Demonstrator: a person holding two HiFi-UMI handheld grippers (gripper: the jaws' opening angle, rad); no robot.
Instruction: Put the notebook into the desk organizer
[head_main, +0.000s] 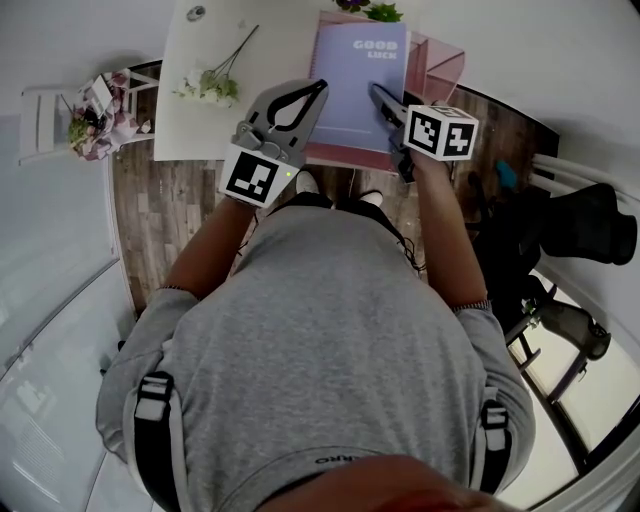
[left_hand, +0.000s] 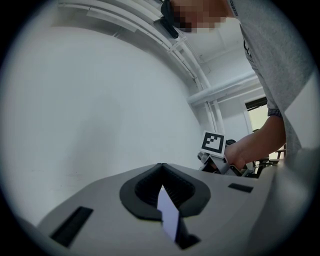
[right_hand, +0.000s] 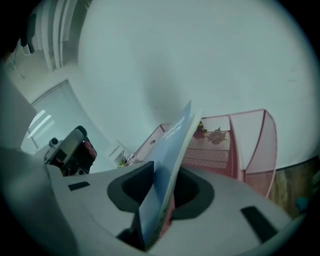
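A lavender spiral notebook (head_main: 355, 85) printed "GOOD LUCK" is held up between both grippers, over the white table's near side. My left gripper (head_main: 318, 90) is shut on its left edge; only a thin lavender sliver of the notebook (left_hand: 168, 215) shows between the jaws of the left gripper (left_hand: 161, 172). My right gripper (head_main: 380, 97) is shut on the right edge, and the notebook's cover (right_hand: 167, 165) stands edge-on in the right gripper (right_hand: 162, 186). The pink wire-mesh desk organizer (head_main: 440, 65) stands just behind and to the right of the notebook, and shows again as the organizer (right_hand: 250, 145).
White artificial flowers (head_main: 210, 85) lie on the white table (head_main: 200, 130) to the left. A small white stand with flowers (head_main: 95, 115) is on the floor at far left. Dark furniture (head_main: 590, 225) crowds the right. A green plant (head_main: 385, 12) sits behind the organizer.
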